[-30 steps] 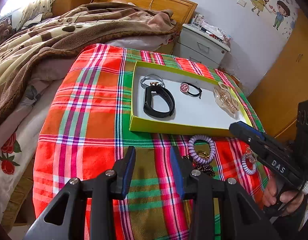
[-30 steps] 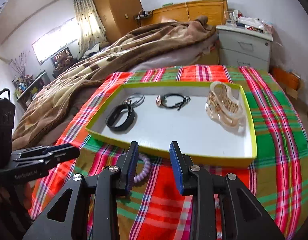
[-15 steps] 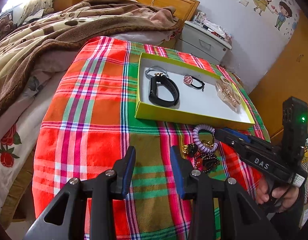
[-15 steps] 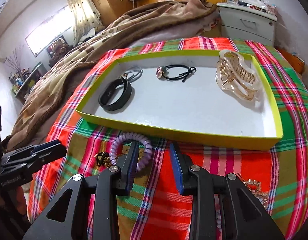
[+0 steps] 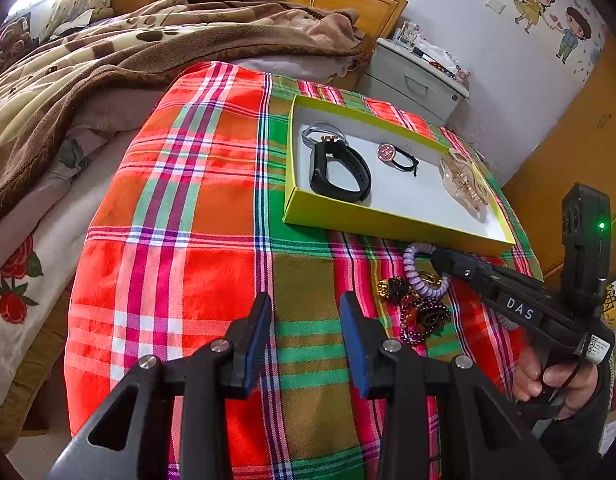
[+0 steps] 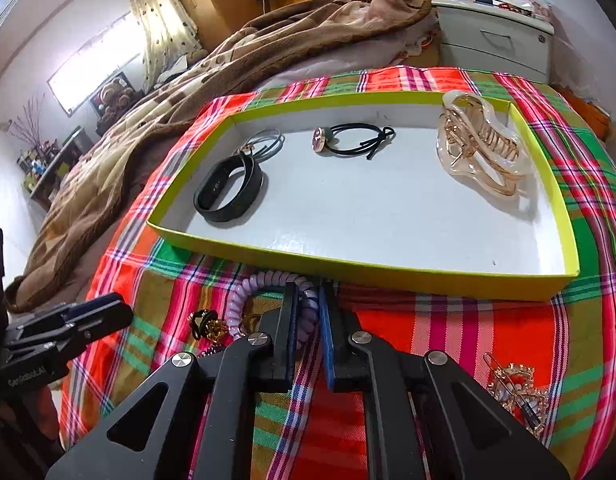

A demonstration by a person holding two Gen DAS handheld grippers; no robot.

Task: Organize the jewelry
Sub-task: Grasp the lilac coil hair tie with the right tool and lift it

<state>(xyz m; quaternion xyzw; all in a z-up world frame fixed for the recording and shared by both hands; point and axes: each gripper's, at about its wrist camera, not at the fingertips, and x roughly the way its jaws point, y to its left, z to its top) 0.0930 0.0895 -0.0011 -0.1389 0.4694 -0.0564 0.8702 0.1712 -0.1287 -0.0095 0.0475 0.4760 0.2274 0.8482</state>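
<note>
The lilac spiral hair tie [image 6: 268, 284] lies on the plaid cloth [image 6: 448, 332], just in front of the yellow-green tray's [image 6: 388, 270] near wall. The right gripper [image 6: 308, 320] has just closed, its jaws now clenched on the tie's right-hand coil. Beside the tie sit a black-and-gold piece [image 6: 206, 326] and dark beads [image 5: 424, 320]; a gold brooch [image 6: 516, 384] lies farther right. Inside the tray rest a black band [image 6: 228, 188], a grey ring [image 6: 264, 142], a black cord tie [image 6: 356, 142] and a clear claw clip [image 6: 480, 144]. The left gripper [image 5: 306, 340] hovers over the cloth, jaws apart and holding nothing.
</note>
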